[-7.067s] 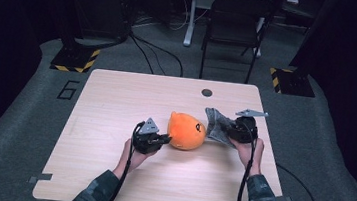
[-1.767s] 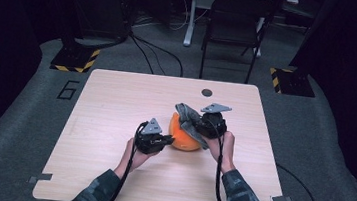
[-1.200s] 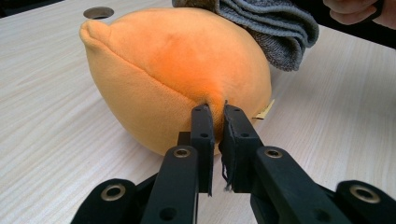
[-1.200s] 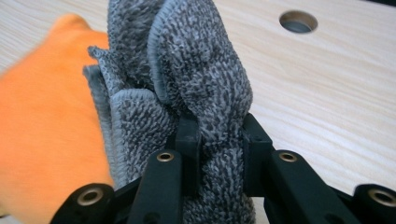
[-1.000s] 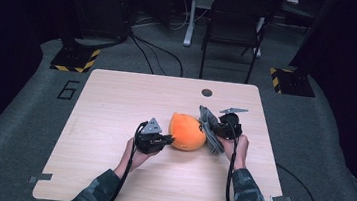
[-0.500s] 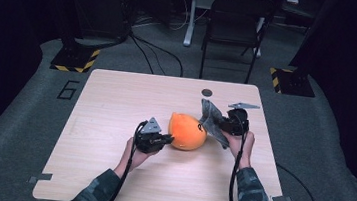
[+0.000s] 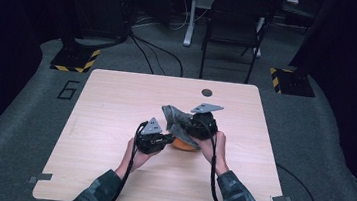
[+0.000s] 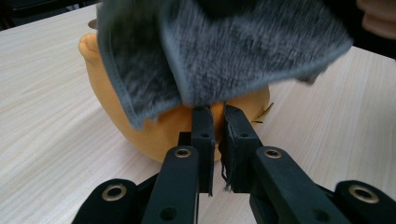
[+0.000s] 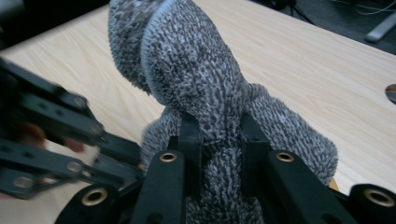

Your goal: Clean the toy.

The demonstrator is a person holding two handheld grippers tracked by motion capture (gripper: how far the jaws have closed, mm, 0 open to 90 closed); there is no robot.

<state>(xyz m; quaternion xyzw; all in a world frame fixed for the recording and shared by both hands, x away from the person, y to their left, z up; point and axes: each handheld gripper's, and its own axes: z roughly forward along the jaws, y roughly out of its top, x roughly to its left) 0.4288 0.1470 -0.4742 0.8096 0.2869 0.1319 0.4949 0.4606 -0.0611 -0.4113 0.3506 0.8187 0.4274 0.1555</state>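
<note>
Over the last second the grey cloth [image 7: 176, 123] has swung from the right flank of the orange ball [image 7: 185, 145] to up and over its top. The right gripper [image 9: 218, 135] has its jaws pinched on a bunch of that cloth, and I read this as a wiping pass across the crown. The left gripper [image 8: 217, 122] has stayed put, jaws pressed nearly together against the ball's near side at mid-table [image 7: 116, 99], steadying it.
</note>
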